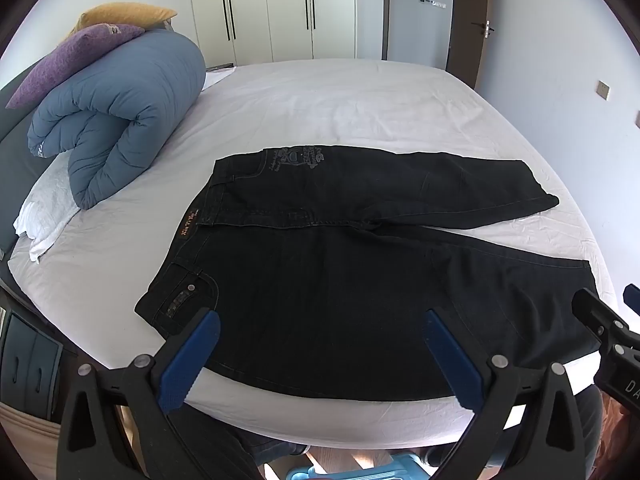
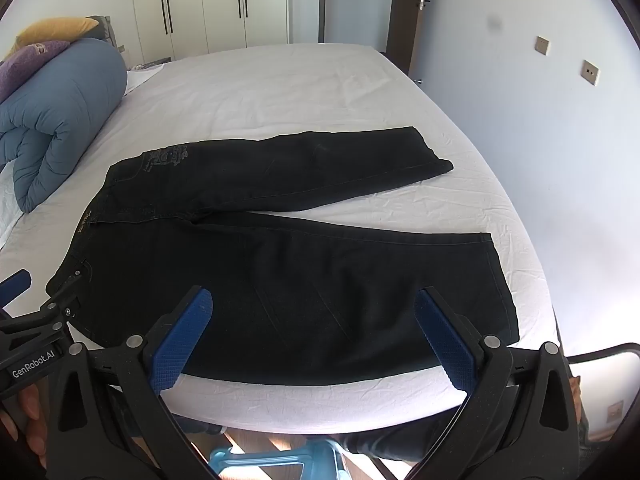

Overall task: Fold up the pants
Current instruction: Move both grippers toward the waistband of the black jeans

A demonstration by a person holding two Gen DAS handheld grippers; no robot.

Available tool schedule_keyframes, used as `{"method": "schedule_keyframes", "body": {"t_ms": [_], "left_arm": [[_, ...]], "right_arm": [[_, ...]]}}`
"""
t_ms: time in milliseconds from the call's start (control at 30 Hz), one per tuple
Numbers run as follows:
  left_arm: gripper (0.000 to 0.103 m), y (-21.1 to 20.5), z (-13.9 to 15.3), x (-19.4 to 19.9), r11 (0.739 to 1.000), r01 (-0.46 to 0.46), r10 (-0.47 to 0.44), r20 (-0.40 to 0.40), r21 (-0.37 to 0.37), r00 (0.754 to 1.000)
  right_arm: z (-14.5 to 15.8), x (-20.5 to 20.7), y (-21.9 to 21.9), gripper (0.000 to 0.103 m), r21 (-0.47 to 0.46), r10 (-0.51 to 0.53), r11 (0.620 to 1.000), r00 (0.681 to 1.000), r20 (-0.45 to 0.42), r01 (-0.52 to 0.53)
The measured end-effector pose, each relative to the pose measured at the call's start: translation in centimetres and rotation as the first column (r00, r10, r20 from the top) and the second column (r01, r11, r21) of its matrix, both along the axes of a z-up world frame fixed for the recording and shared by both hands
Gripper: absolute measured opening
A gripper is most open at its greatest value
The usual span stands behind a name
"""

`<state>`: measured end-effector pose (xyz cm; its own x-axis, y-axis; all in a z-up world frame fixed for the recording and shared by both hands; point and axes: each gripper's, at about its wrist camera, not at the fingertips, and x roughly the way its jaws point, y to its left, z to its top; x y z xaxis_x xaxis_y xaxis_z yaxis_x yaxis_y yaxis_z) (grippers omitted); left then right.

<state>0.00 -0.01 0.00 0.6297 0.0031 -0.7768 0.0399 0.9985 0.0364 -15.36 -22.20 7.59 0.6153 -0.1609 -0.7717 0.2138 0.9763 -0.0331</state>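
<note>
Black jeans (image 1: 340, 264) (image 2: 280, 264) lie flat on the white bed, waistband to the left, both legs spread out to the right, the far leg angled away from the near one. My left gripper (image 1: 322, 324) hovers above the near edge of the jeans, close to the waist and pocket, jaws wide open with nothing between the blue pads. My right gripper (image 2: 314, 306) hangs over the near leg, also wide open and holding nothing. Each gripper shows at the edge of the other's view.
A rolled blue duvet (image 1: 120, 120) with purple and yellow pillows (image 1: 76, 56) sits at the bed's left. The white bed sheet (image 1: 320, 100) stretches beyond the jeans. Wardrobe doors (image 1: 272, 8) stand behind; a wall runs on the right. A blue stool (image 2: 272, 464) is by the bed's near edge.
</note>
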Motion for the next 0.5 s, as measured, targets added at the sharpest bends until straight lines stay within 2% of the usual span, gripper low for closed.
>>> {"method": "schedule_keyframes", "body": {"t_ms": [500], "left_arm": [[0.103, 0.42, -0.09, 0.07, 1.0, 0.001, -0.001, -0.001, -0.001, 1.0]], "right_arm": [[-0.15, -0.07, -0.11, 0.103, -0.003, 0.004, 1.0, 1.0, -0.001, -0.004]]}}
